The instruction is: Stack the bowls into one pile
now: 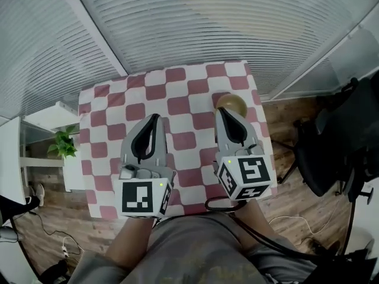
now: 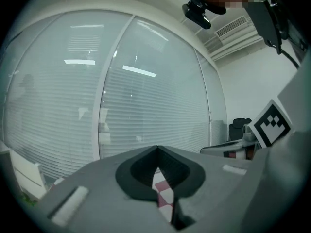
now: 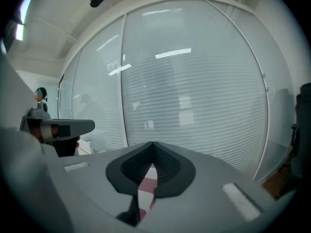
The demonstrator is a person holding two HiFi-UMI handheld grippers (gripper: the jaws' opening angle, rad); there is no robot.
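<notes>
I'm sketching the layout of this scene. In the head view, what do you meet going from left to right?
plant → left gripper → right gripper → chair

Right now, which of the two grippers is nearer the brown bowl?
The right gripper: in the head view its tip lies beside the brown bowl, while the left gripper hangs over a bare part of the checkered table further left.
</notes>
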